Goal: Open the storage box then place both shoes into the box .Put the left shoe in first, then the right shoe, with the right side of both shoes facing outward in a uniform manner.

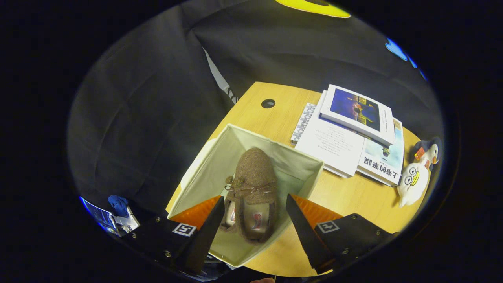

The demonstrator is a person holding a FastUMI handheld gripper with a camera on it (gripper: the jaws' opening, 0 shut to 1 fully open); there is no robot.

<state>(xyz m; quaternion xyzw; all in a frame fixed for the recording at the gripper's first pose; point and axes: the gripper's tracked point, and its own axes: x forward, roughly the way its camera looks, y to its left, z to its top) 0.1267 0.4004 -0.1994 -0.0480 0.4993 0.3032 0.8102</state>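
The gripper (254, 212) is wide open and holds nothing; its fingers stand on both sides of two brown shoes (251, 188) inside the open storage box (204, 165), lower centre. Upper right on the worktop (353, 192): three books (353, 133), one plush toy (416, 173).

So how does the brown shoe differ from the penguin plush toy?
The brown shoe lies inside the open storage box, between the fingers of the open gripper; the penguin plush toy lies on the bare table beside the books. The shoe is plain brown with a bow; the toy is white, black and yellow. Both look soft.
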